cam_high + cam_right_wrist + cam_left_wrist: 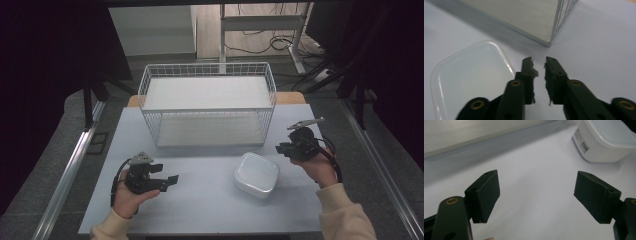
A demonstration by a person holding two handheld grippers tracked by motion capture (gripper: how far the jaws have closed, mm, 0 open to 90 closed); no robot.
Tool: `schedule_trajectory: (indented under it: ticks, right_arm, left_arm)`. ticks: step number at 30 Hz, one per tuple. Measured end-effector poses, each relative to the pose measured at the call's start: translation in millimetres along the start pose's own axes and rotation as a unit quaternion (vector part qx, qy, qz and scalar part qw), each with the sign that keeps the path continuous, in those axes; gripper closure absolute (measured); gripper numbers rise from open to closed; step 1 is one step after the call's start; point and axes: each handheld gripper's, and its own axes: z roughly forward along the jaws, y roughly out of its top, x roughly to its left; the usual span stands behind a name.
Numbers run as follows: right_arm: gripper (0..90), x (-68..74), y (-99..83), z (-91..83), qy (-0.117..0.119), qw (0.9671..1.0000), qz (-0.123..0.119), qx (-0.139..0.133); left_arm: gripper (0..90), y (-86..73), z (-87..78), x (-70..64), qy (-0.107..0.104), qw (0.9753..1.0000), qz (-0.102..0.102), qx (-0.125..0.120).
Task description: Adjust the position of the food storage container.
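A white plastic container (256, 175) with a lid sits on the pale table (200, 210), right of centre. My left gripper (167, 181) hovers low over the table's left part, a good way left of the container, jaws wide open and pointing right. In the left gripper view, that gripper (537, 176) has bare table between its pads, and the container (604, 142) lies ahead at the upper right. My right gripper (280, 148) is held just right of and above the container. In the right gripper view, its jaws (539, 61) stand nearly together, holding nothing, with the container's lid (471, 75) to their left.
A white wire basket (207, 102) with a pale flat floor stands at the back centre of the table, its near corner (549, 42) just ahead of the right gripper. Beyond the table are a grey floor, metal rails on both sides and a desk frame with cables.
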Motion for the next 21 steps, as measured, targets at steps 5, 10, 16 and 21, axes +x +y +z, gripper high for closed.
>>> schedule_trajectory:
  ticks: [5,10,16,21]
  right_arm:
    - [89.2,-4.2,-0.1,9.2,-0.004,0.9997,-0.008,0.023]
    - [89.5,-7.6,-4.9,18.5,-0.011,0.9989,-0.008,0.044]
    - [89.6,-10.0,-14.4,26.9,-0.017,0.9974,-0.01,0.069]
    - [89.7,-9.7,-20.0,28.2,-0.013,0.9969,-0.01,0.077]
  left_arm:
    - [20.4,-0.3,0.0,-0.1,0.0,1.0,0.0,0.0]
    - [20.4,-0.3,-0.7,0.5,0.0,1.0,-0.001,-0.002]
    - [20.4,-0.7,-0.1,0.2,0.002,1.0,0.001,-0.001]
    - [20.7,-0.3,-2.0,-0.4,0.003,1.0,0.001,-0.007]
